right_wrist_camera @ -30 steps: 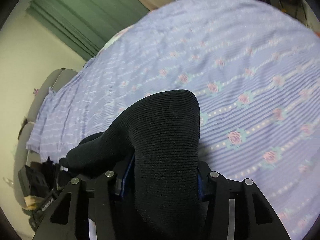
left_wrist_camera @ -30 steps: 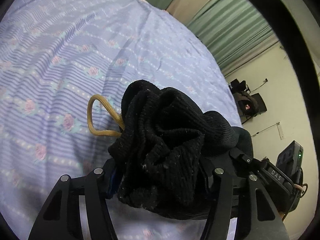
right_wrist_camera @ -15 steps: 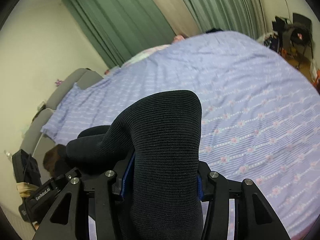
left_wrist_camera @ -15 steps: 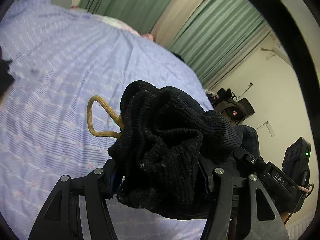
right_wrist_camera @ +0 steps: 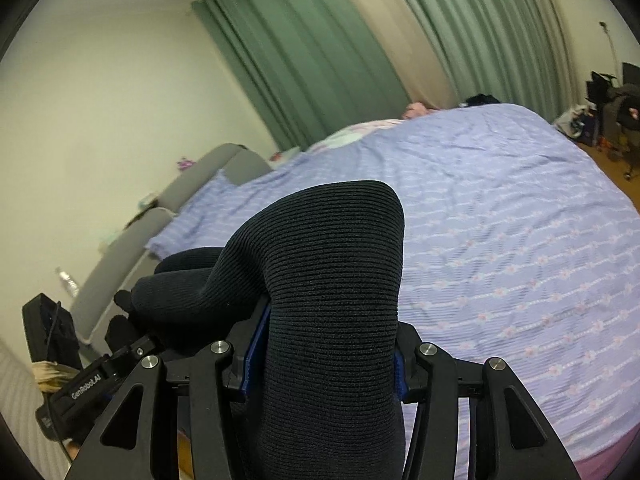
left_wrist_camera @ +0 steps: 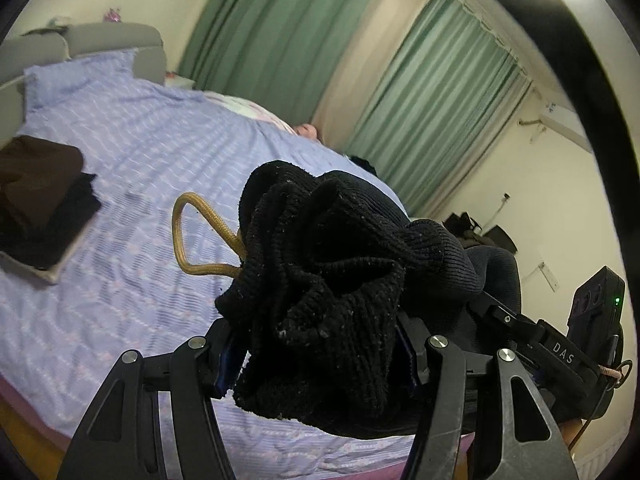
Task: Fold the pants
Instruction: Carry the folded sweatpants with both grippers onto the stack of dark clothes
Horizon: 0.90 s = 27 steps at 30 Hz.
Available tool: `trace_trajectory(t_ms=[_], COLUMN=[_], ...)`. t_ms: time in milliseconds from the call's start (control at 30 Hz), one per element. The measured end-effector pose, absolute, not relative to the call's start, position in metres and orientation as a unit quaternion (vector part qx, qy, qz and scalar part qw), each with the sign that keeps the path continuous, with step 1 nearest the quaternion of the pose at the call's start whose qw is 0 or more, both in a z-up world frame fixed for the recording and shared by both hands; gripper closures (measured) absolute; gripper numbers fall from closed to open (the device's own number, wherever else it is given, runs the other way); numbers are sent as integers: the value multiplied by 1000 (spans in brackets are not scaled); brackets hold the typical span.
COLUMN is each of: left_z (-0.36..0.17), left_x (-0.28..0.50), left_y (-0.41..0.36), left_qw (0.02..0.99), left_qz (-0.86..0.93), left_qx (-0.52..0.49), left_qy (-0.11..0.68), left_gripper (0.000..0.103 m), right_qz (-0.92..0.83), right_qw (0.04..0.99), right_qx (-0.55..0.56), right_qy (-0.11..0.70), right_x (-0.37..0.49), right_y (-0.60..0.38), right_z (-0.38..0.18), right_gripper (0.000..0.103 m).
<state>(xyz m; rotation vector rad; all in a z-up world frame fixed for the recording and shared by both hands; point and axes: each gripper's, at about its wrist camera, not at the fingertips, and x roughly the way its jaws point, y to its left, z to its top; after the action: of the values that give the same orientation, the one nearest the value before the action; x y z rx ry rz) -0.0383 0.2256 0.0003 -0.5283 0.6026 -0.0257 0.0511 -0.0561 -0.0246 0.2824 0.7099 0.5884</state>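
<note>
My left gripper (left_wrist_camera: 316,356) is shut on a bunched edge of the black knit pants (left_wrist_camera: 332,280), with a tan drawstring loop (left_wrist_camera: 188,236) sticking out to the left. My right gripper (right_wrist_camera: 324,364) is shut on a smooth ribbed fold of the same pants (right_wrist_camera: 328,280). Both hold the pants up above the bed (left_wrist_camera: 140,168), near its front edge. The rest of the pants hangs below, out of sight. The other gripper shows at the edge of each view.
The bed has a purple flowered sheet (right_wrist_camera: 520,220). A stack of folded dark clothes (left_wrist_camera: 36,204) lies at its left side. A grey headboard (right_wrist_camera: 216,176) and green curtains (left_wrist_camera: 280,40) stand behind. Chairs and clutter (right_wrist_camera: 612,100) are at the far right.
Both grippers have lifted and tilted up with the pants: the views swung from the sheet to the curtains and walls. The grips are unchanged.
</note>
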Motion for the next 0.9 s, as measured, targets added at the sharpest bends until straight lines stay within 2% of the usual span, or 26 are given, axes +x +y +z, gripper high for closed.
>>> trace_trajectory(t_ms=[333,733,900], left_z=[15,24,22], left_x=[-105,-148,-162], left_y=[277,427,473], left_qw=[924,933,924], left_qz=[24,10,18], left_qx=[-273,-214,-238], left_qy=[267,289,298], left_gripper=[43,43,43], right_qz=[329,331,335], right_qw=[874,857,848], right_qx=[119,167,165], right_qy=[336,358,377], right_x=[3,-44,-55], right_y=[-1,144,189], right_z=[-3,-29,-31], right_gripper=[54,54,54])
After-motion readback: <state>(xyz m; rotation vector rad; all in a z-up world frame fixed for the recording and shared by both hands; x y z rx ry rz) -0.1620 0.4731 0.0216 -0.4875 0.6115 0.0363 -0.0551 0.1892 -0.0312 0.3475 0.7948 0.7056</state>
